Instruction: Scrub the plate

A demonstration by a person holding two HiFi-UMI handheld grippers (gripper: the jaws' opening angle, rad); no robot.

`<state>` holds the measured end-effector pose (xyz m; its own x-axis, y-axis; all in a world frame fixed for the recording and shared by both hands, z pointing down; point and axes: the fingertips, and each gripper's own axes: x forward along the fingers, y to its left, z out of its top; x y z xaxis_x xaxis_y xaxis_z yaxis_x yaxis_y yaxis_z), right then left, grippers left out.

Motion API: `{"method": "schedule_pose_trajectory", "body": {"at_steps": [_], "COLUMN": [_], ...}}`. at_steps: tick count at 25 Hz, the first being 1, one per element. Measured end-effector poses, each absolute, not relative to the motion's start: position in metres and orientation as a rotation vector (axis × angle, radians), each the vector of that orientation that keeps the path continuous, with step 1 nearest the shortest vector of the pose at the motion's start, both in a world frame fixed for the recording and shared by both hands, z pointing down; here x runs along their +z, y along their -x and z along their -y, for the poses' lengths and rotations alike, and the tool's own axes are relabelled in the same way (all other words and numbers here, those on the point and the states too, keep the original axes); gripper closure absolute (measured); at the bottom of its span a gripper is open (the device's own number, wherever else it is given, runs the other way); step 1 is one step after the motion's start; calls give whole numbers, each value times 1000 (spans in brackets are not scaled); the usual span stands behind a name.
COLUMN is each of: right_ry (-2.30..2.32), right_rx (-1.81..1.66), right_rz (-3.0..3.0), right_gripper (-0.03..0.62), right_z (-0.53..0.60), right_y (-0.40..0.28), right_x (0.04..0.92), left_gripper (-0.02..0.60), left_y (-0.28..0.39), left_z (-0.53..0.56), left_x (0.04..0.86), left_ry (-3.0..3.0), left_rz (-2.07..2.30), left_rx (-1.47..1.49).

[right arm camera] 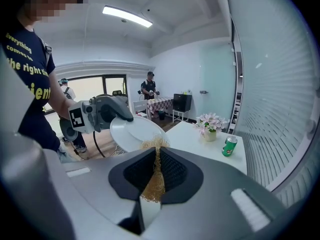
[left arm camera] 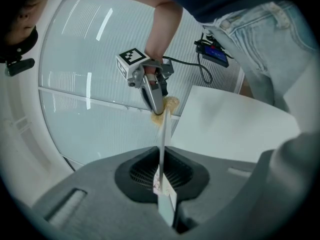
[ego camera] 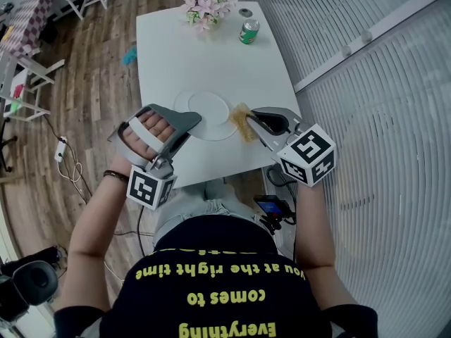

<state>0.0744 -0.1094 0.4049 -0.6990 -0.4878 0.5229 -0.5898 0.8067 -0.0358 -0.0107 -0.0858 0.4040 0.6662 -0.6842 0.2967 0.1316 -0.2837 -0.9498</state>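
A white round plate [ego camera: 206,113] is held over the near part of the white table [ego camera: 211,55], with my left gripper [ego camera: 184,123] shut on its left rim. In the left gripper view the plate [left arm camera: 162,144] shows edge-on as a thin white strip clamped between the jaws. My right gripper [ego camera: 258,122] is shut on a tan fibrous scrubber [ego camera: 243,122], which touches the plate's right rim. In the right gripper view the scrubber [right arm camera: 154,181] fills the gap between the jaws and its tip meets the tilted plate [right arm camera: 132,130].
A green can [ego camera: 249,32] and a pot of pink flowers [ego camera: 205,8] stand at the table's far end. A ribbed glass wall [ego camera: 366,104] runs along the right. Chairs and cables lie on the wooden floor [ego camera: 84,104] at the left. People stand far off in the room.
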Motion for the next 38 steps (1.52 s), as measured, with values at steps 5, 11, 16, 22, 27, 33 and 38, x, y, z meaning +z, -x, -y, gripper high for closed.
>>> {"method": "schedule_pose_trajectory", "body": {"at_steps": [5, 11, 16, 22, 27, 33, 38], "right_ry": [-775, -727, -683, -650, -633, -734, -865], "right_rx": [262, 256, 244, 235, 215, 225, 256], "right_rz": [2538, 2595, 2632, 2716, 2792, 2871, 2896], "right_gripper": [566, 566, 566, 566, 566, 566, 566], "right_z": [101, 85, 76, 67, 62, 70, 84], "right_y": [-63, -45, -32, -18, -7, -20, -40], "right_x": [395, 384, 375, 362, 349, 330, 322], "left_gripper": [565, 565, 565, 565, 565, 565, 565], "left_y": [14, 14, 13, 19, 21, 21, 22], "left_z": [92, 92, 93, 98, 100, 102, 102], "left_x": [408, 407, 404, 406, 410, 411, 409], "left_ry": [1677, 1690, 1697, 1728, 1788, 1883, 1984], "left_rz": [-472, -486, -494, -546, -606, -660, -732], "left_rx": [-869, -864, -853, -880, -881, -873, -841]}}
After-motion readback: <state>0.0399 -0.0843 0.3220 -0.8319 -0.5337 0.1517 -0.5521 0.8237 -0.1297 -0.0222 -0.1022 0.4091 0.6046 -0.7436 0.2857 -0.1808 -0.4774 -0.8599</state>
